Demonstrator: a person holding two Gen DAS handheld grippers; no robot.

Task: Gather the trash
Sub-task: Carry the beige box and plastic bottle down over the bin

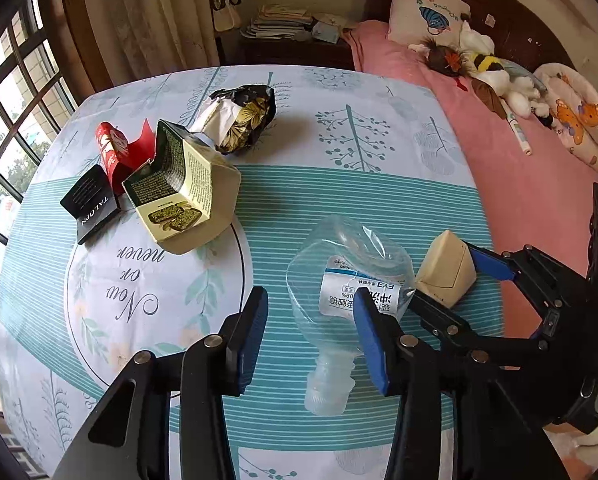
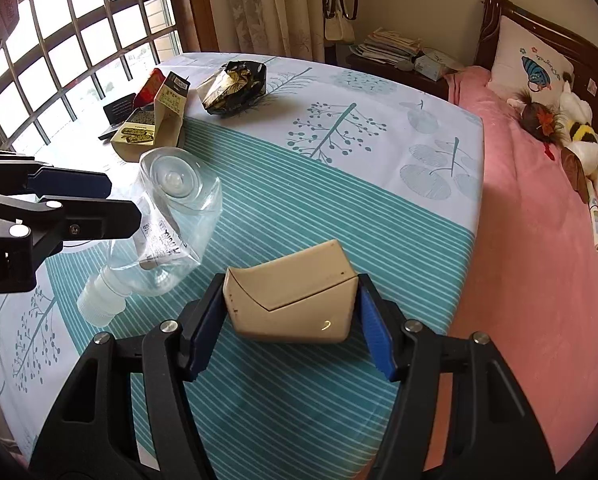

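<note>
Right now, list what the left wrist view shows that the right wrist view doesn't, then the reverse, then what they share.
Only the left wrist view: the circular "Now or never" print on the tablecloth.
Only the right wrist view: the bottle's round base.
Both: the crushed clear bottle between the open left gripper fingers, and the beige box clamped in the right gripper.

Can't read much here. The clear plastic bottle [image 1: 339,300] has part of its label hidden behind the left gripper [image 1: 311,340] in the left wrist view. The red packet [image 1: 115,148] sits half buried behind the cracker box [image 1: 179,192]. The book stack [image 2: 391,46] on the far nightstand is too small to make out titles. The plush toys [image 2: 571,140] get cut off at the right edge.
</note>
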